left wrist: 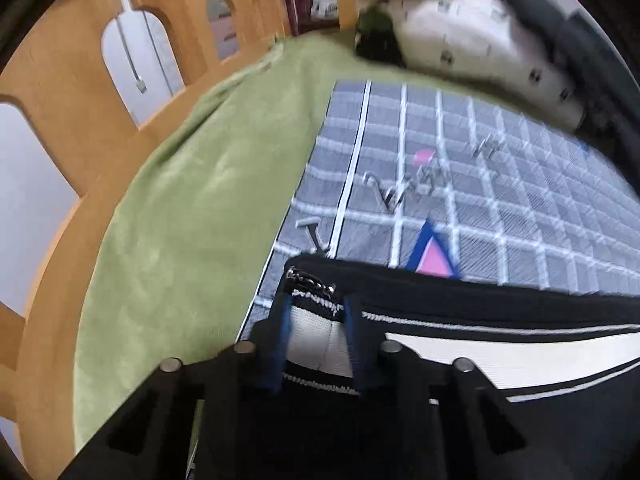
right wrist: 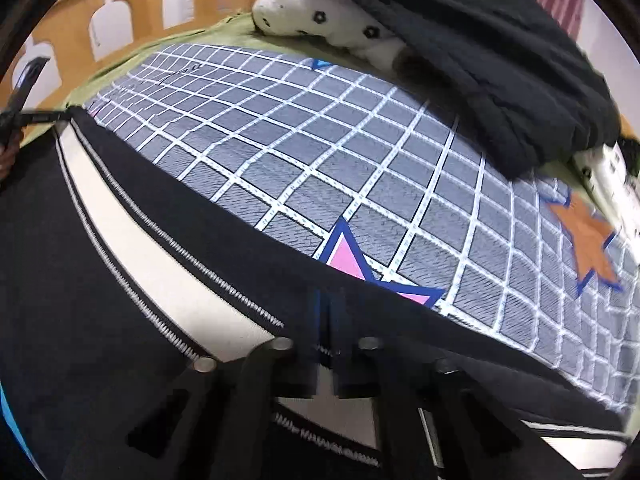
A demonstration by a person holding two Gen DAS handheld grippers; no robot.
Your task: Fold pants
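Nearest your left wrist camera, your left gripper [left wrist: 316, 316] has its blue-padded fingers [left wrist: 282, 332] clamped on the corner of the pants [left wrist: 480, 320], with a fold of black cloth and its white stripe bunched between them beside a short zipper [left wrist: 310, 280]. From your right wrist camera, your right gripper [right wrist: 329, 320] is clenched tight on the black edge of the same pants, its two fingers pressed together with the cloth pinched between them. Between your two hands the pants run as a long black band with a broad white stripe [right wrist: 160, 256] edged in zigzag stitching, stretched across the near side of the bed and lying over the near edge of the grey quilt [right wrist: 320, 152]. That quilt carries a white grid, a pink star [right wrist: 348, 260] partly covered by the pants, and an orange star [right wrist: 588, 240] off to the right. Around the quilt you can see a green blanket [left wrist: 180, 220] spread to the left. Farther back lie a white pillow with small dark flowers [right wrist: 320, 12] and a heap of dark clothing [right wrist: 500, 68] draped partly over it. Beyond the blanket stands a wooden bed rail [left wrist: 72, 100] cut with arched openings, and a white cable [left wrist: 130, 48] hangs behind one of them.
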